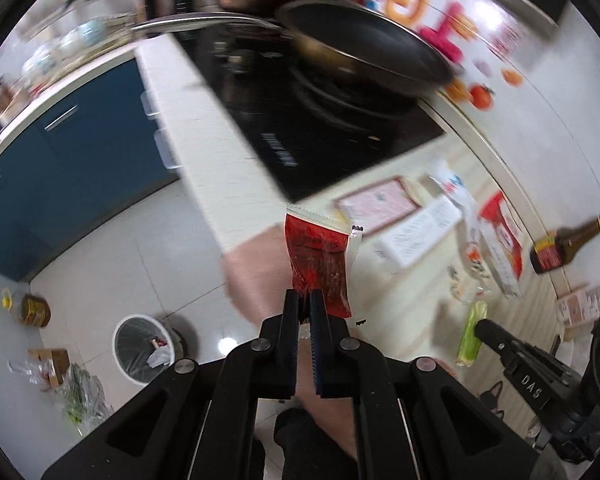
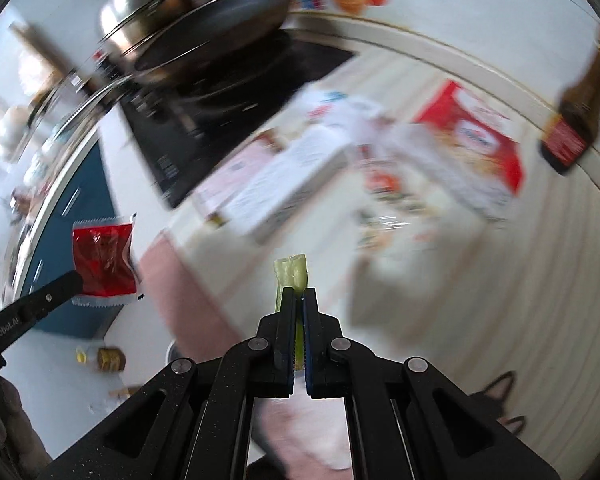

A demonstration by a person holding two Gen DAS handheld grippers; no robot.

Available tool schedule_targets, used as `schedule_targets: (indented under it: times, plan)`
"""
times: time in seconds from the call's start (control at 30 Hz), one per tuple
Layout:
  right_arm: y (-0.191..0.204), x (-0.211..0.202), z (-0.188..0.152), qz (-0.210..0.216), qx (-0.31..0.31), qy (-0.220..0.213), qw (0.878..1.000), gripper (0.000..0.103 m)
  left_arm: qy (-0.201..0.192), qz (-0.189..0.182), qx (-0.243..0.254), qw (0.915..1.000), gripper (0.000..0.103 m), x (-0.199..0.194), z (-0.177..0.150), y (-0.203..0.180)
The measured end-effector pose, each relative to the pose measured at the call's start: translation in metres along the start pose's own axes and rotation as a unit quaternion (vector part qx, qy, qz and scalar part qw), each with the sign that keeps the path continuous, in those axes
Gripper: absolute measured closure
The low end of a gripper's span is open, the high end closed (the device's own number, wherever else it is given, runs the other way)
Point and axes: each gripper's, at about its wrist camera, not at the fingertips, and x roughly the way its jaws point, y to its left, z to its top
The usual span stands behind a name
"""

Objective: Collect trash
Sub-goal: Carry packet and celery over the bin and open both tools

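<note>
My left gripper (image 1: pixel 309 300) is clenched on the lower edge of a red sauce sachet (image 1: pixel 318 264), which hangs out past the fingertips above the counter's edge. Only the left wrist view shows the white trash bin (image 1: pixel 142 354) on the tiled floor (image 1: pixel 100 248), well below the sachet, with wrappers inside; beside the bin lie a cardboard box (image 1: pixel 54 362) and a clear bag of greens (image 1: pixel 82 396).

My right gripper (image 2: pixel 299 298) is clamped on a pale green vegetable stalk (image 2: pixel 292 270), its tip standing clear of the pads. The right wrist view shows the sachet from the side, pinched at its bottom corner.

Beyond the sachet, on the pale counter (image 2: pixel 440 300), lie blurred paper packets and a red-and-white box (image 2: pixel 472 148); a dark sauce bottle (image 1: pixel 568 246) stands at the far edge. A black hob (image 1: pixel 300 136) carries a dark frying pan (image 1: pixel 364 54) and a steel pot (image 2: pixel 140 16). Blue cabinet fronts (image 1: pixel 72 152) run beneath the counter opposite.
</note>
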Motion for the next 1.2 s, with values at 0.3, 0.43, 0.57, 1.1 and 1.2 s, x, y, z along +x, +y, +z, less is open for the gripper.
schedule_targets:
  times: [0.3,0.43,0.57,1.1,1.2]
  plan:
    - [0.147,0.054,-0.049,0.054,-0.104,0.052,0.992,0.1,-0.003,0.046,-0.108,0.9931,0.101,-0.019,-0.048,0.151]
    - [0.21,0.103,-0.083,0.079,-0.135,0.097,0.983,0.1,0.02,0.06,-0.165,0.9843,0.101,0.001,-0.08,0.223]
    - [0.267,0.17,-0.127,0.092,-0.163,0.132,0.973,0.1,0.044,0.071,-0.219,0.9721,0.101,0.047,-0.114,0.301]
    - [0.366,0.585,-0.338,0.1,-0.226,0.273,0.93,0.1,0.156,0.062,-0.37,0.9135,0.101,0.375,-0.276,0.525]
    - [0.377,0.624,-0.355,0.091,-0.25,0.276,0.924,0.1,0.165,0.069,-0.372,0.9106,0.101,0.394,-0.287,0.536]
